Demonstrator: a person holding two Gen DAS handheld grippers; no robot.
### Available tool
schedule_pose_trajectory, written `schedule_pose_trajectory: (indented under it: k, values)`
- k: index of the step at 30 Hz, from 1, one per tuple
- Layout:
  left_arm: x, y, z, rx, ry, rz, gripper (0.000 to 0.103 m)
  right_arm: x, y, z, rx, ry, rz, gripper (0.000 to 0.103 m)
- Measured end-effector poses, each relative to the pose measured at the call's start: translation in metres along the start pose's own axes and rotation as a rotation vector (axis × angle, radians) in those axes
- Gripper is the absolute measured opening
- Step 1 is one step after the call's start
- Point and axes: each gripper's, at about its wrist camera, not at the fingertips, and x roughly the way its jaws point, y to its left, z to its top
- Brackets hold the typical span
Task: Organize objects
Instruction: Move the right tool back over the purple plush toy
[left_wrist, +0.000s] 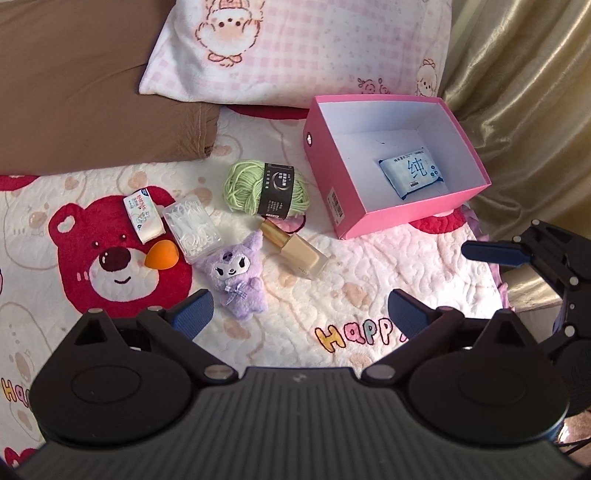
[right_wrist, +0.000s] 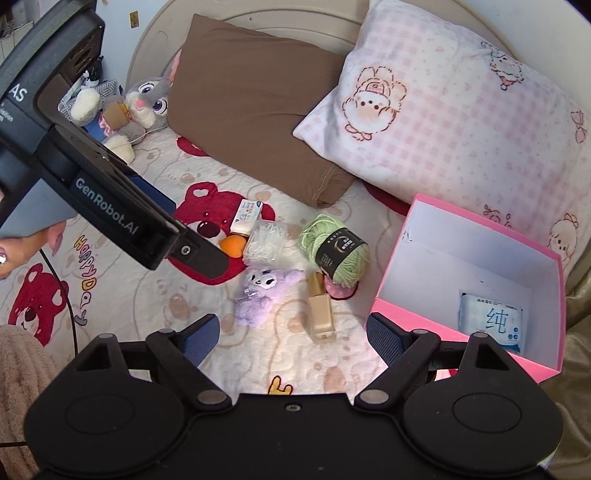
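An open pink box (left_wrist: 334, 173) (right_wrist: 402, 240) sits on the bed with a blue wipes pack (left_wrist: 410, 176) (right_wrist: 491, 320) inside. Beside it lie green yarn (left_wrist: 266, 187) (right_wrist: 334, 248), a beige foundation bottle (left_wrist: 295, 248) (right_wrist: 320, 307), a purple plush (left_wrist: 236, 272) (right_wrist: 262, 295), a clear floss-pick box (left_wrist: 192, 226) (right_wrist: 266, 242), an orange sponge (left_wrist: 161, 254) (right_wrist: 233, 244) and a small white packet (left_wrist: 142, 214) (right_wrist: 245, 215). My left gripper (left_wrist: 301, 314) is open and empty above the blanket, near the plush. My right gripper (right_wrist: 291, 334) is open and empty, near the bottle and the box.
A brown pillow (right_wrist: 255, 110) and a pink checked pillow (right_wrist: 443, 122) lie at the head of the bed. A grey rabbit plush (right_wrist: 144, 99) sits at the far left. A gold curtain (left_wrist: 524, 110) hangs to the right. The left gripper's body (right_wrist: 92, 177) crosses the right wrist view.
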Motion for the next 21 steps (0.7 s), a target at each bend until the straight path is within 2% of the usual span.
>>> schedule_pose_trajectory:
  k: [7, 11, 13, 16, 17, 21]
  values:
    - [0.033, 0.038, -0.011, -0.074, -0.028, 0.037, 0.102, 0.041, 0.021, -0.006, -0.03, 0.047, 0.048, 0.089]
    - [0.052, 0.054, -0.021, -0.094, -0.069, 0.056, 0.102, 0.061, 0.03, -0.007, -0.075, 0.018, 0.092, 0.089]
    - [0.063, 0.063, -0.026, -0.122, -0.096, 0.03, 0.102, 0.071, 0.036, -0.007, -0.116, -0.018, 0.111, 0.089]
    - [0.079, 0.083, -0.037, -0.198, -0.141, 0.019, 0.102, 0.087, 0.044, -0.008, -0.121, -0.033, 0.046, 0.089]
    - [0.084, 0.088, -0.04, -0.204, -0.144, 0.019, 0.102, 0.09, 0.046, -0.01, -0.121, -0.042, 0.049, 0.089]
    - [0.103, 0.098, -0.049, -0.168, -0.127, 0.037, 0.1, 0.11, 0.052, -0.019, -0.116, -0.048, 0.06, 0.089]
